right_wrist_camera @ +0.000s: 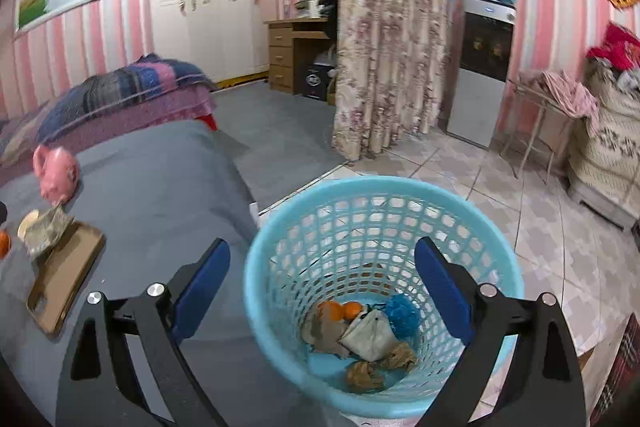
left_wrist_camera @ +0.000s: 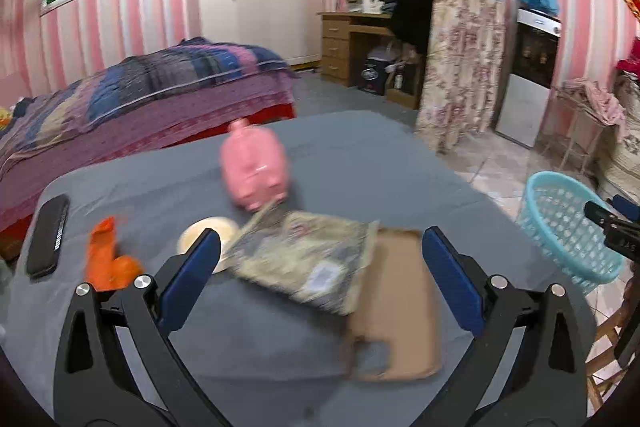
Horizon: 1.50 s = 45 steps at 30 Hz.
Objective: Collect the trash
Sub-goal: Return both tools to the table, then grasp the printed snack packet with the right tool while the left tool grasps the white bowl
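Trash on the grey tabletop (left_wrist_camera: 160, 195) is partly cleared. Blue basket (right_wrist_camera: 256, 291), on the floor just off the tabletop's right edge, already holds orange peel (right_wrist_camera: 340, 310), a white wad (right_wrist_camera: 370, 335), a blue scrap (right_wrist_camera: 402, 313) and brown crumpled paper (right_wrist_camera: 360, 375). Left on top: crumpled wrapper (left_wrist_camera: 304, 259) near the middle, overlapping a brown phone case (left_wrist_camera: 400, 307); orange peel scrap (left_wrist_camera: 106, 255) toward the left edge; pale round lid or dish (left_wrist_camera: 208, 231), cannot tell which. Pink piggy bank (left_wrist_camera: 256, 167) and black phone (left_wrist_camera: 48, 235) look like keepers, my guess.

Wrapper's long axis runs diagonally, far-left to near-right, far corner pointing at the piggy bank.

Left gripper (left_wrist_camera: 320, 275) hangs over the wrapper, jaws spread wide, empty. Right gripper (right_wrist_camera: 322, 279) sits above the basket, jaws spread, holding nothing.
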### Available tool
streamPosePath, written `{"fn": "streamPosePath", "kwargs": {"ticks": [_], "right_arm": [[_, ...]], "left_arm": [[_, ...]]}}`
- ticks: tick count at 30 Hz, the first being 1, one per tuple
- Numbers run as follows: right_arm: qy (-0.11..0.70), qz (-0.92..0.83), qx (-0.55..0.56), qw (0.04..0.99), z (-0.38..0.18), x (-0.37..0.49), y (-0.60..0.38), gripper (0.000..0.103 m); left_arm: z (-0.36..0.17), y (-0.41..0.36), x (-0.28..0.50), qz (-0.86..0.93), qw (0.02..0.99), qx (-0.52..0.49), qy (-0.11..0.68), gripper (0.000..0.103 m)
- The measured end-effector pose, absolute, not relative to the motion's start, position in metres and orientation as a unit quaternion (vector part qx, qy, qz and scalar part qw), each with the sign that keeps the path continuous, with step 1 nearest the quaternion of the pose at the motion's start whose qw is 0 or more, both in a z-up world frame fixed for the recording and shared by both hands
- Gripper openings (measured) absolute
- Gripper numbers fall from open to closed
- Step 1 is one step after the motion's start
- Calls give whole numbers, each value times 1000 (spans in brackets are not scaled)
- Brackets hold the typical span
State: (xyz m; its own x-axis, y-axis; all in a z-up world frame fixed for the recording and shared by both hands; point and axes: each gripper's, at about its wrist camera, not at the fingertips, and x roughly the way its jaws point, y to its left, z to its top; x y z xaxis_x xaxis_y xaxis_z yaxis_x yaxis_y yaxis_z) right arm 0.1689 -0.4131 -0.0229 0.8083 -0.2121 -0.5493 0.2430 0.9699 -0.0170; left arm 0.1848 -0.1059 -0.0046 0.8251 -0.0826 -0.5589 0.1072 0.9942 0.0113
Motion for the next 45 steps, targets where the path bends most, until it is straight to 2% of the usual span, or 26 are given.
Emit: {"fn": "streamPosePath", "kwargs": {"ticks": [25, 35, 41, 44, 45], "right_arm": [[311, 32, -21, 950, -44, 172, -258, 92], [335, 95, -47, 936, -48, 193, -184, 91], [345, 111, -108, 926, -55, 214, -133, 91], [346, 114, -127, 923, -60, 220, -120, 87], [349, 117, -139, 919, -62, 222, -114, 75]], "left_arm": [[-43, 82, 145, 90, 941, -37, 324, 97], [-58, 116, 149, 106, 931, -56, 344, 97], [-62, 125, 149, 109, 928, -64, 351, 97], [-61, 127, 151, 108, 927, -65, 353, 97], [-60, 127, 152, 107, 928, -65, 352, 97]]}}
